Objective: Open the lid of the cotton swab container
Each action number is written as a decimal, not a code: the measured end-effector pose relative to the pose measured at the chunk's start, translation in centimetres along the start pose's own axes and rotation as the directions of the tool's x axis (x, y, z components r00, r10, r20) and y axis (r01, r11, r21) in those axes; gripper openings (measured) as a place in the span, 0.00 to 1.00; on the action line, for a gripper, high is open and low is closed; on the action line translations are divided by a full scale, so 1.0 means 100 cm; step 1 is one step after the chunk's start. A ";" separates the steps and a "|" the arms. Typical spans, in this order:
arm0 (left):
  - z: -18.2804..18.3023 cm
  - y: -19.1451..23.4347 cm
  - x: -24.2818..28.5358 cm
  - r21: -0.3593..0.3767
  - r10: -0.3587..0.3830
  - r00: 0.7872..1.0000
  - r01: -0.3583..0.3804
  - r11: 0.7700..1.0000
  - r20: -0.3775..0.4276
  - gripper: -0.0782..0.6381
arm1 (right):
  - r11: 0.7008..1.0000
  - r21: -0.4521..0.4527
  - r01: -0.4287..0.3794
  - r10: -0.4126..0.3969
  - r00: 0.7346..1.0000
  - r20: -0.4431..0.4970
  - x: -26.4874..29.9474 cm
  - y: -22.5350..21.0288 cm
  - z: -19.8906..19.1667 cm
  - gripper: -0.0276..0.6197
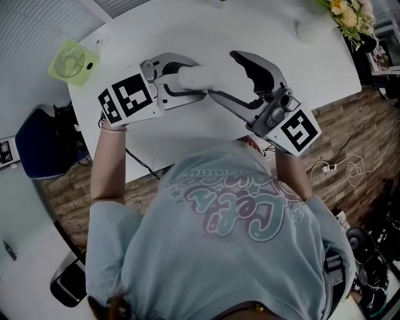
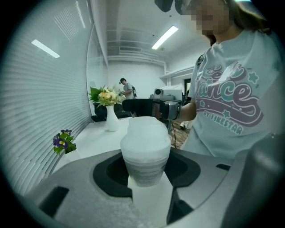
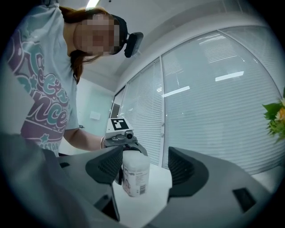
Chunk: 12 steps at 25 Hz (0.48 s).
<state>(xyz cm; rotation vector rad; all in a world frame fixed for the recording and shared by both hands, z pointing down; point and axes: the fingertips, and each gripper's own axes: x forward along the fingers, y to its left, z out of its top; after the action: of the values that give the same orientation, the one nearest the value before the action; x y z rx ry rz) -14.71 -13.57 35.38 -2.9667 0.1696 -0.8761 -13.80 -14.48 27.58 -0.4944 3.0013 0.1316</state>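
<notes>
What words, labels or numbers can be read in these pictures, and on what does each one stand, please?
"BY LIKESTAR": on the T-shirt.
"ance", first letters unclear: same T-shirt, above it.
Label on the cotton swab container: too blurred to read.

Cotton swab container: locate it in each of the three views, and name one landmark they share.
Head view: upper centre, the cotton swab container lies sideways in the left gripper.
Left gripper view: centre, clamped between the jaws.
Right gripper view: lower centre, seen through the right gripper's open jaws.
Shared landmark: the flower bouquet, top right in the head view, left of centre in the left gripper view, right edge in the right gripper view.
</notes>
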 end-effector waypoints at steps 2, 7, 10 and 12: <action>0.002 -0.003 0.001 0.002 -0.015 1.000 0.015 1.000 -0.005 0.39 | 0.999 -0.008 -0.032 0.032 0.999 -0.002 0.001 0.004 0.002 0.53; 0.004 -0.019 0.005 0.040 -0.086 0.996 0.086 0.995 -0.025 0.39 | 0.986 -0.022 -0.163 0.162 0.985 -0.051 0.004 0.024 0.001 0.53; 0.009 -0.027 0.004 0.051 -0.100 0.995 0.101 0.994 -0.018 0.39 | 0.968 -0.044 -0.247 0.244 0.967 -0.074 0.009 0.038 0.006 0.53; 0.014 -0.031 0.004 0.055 -0.111 0.994 0.111 0.992 -0.007 0.39 | 0.956 -0.064 -0.286 0.279 0.955 -0.103 0.011 0.046 0.005 0.53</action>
<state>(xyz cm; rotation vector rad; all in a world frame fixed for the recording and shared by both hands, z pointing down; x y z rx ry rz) -13.32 -10.51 34.65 -2.9476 -0.0195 -0.8823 -16.27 -10.45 27.31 -0.0739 3.1512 0.2546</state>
